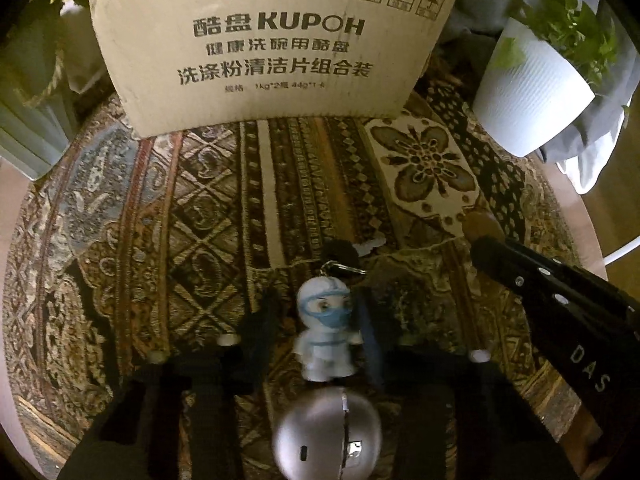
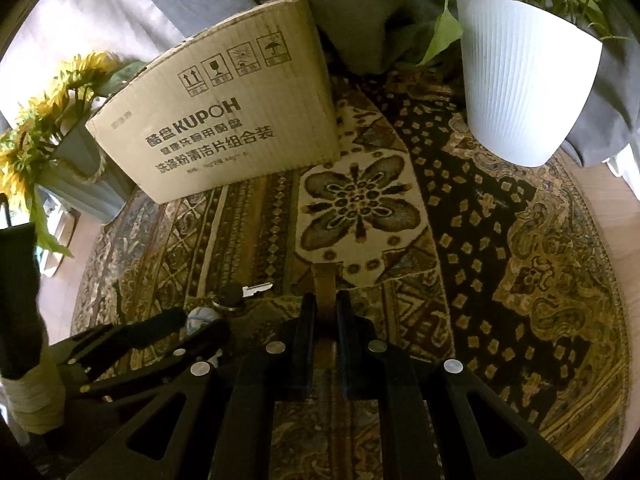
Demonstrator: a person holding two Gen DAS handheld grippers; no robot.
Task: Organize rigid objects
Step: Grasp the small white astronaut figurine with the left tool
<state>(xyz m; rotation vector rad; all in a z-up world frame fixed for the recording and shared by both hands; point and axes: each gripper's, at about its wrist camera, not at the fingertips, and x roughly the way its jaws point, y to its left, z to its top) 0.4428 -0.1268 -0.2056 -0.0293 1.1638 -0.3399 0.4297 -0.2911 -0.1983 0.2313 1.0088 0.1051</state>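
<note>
A small white figurine keychain [image 1: 326,334] with goggles and a blue mask stands between the fingers of my left gripper [image 1: 316,322], which is open around it. Its ring joins a black-headed key [image 1: 352,250] lying on the patterned cloth [image 1: 200,208]. In the right wrist view the key [image 2: 244,293] and part of the figurine [image 2: 202,317] show beside the left gripper [image 2: 188,330]. My right gripper [image 2: 325,312] is nearly closed and empty, just right of the key. A cardboard box [image 1: 268,44] stands at the back; it also shows in the right wrist view [image 2: 224,128].
A white ribbed plant pot [image 2: 524,80] stands at the back right, also in the left wrist view [image 1: 532,96]. Sunflowers in a pale vase [image 2: 60,152] stand at the back left. The round table's edge [image 2: 624,248] curves close on the right.
</note>
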